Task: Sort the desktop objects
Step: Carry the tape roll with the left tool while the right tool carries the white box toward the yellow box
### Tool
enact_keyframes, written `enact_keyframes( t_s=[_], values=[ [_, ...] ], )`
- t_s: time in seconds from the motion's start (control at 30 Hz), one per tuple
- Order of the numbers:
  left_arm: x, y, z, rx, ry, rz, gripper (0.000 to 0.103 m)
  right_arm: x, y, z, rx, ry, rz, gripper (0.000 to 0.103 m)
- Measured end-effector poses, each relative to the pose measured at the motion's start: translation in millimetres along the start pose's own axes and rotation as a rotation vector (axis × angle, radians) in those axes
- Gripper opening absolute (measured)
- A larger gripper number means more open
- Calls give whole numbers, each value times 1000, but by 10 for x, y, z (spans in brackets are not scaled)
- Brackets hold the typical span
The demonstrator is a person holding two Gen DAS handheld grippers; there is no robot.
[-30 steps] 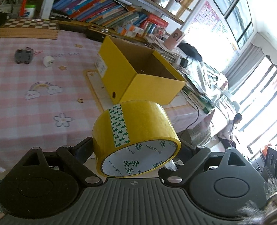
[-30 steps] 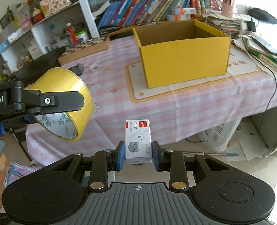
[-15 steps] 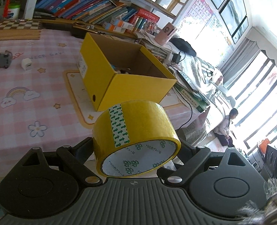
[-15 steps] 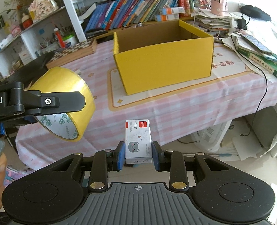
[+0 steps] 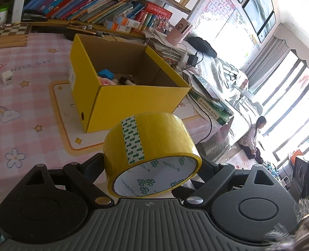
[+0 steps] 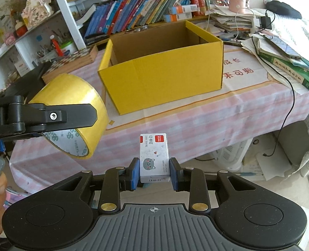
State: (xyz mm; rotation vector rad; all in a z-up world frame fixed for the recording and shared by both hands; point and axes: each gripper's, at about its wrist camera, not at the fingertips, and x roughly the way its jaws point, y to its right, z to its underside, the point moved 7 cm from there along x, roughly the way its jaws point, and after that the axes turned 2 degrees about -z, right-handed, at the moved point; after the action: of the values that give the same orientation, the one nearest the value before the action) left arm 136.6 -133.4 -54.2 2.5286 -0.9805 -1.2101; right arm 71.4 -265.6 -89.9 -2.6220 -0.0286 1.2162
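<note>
My left gripper (image 5: 152, 167) is shut on a wide roll of yellow tape (image 5: 154, 144), held off the table's near edge. The same roll of yellow tape (image 6: 75, 104) shows at the left of the right wrist view, with a black finger (image 6: 56, 116) across it. My right gripper (image 6: 154, 173) is shut on a small white staple box with a cat face (image 6: 154, 156), its blue pads pressing both sides. An open yellow cardboard box (image 5: 121, 87) stands on the pink checked tablecloth (image 5: 18, 96) ahead; small items lie inside. From the right, the yellow box (image 6: 162, 73) is beyond both grippers.
A white cube (image 5: 7, 77) lies on the cloth at the left. A chessboard box (image 6: 73, 62) and bookshelves (image 6: 144, 6) line the back. Stacked books and cables (image 6: 286, 58) crowd the table's right end. A person (image 5: 252, 138) sits on the floor by the window.
Both grippers have moved sideways along the table with their loads, so the yellow box now sits closer to centre and its contents show in the left wrist view. Both grips are unchanged.
</note>
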Motion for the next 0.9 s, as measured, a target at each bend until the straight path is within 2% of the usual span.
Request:
enact_keyframes(
  t_s=[0.2, 0.33, 0.67, 0.9],
  values=[
    [196, 66, -52, -19, -22, -2, 91, 70, 168, -120, -6, -6, -14, 30],
    [279, 138, -129, -15, -8, -10, 91, 100, 265, -224, -14, 0, -23, 30],
    [350, 330, -456, 30, 79, -52, 91, 141, 451, -580, -49, 39, -77, 30],
    [345, 360, -824, 44, 165, -94, 91, 123, 478, -1045, -95, 128, -122, 30]
  ],
)
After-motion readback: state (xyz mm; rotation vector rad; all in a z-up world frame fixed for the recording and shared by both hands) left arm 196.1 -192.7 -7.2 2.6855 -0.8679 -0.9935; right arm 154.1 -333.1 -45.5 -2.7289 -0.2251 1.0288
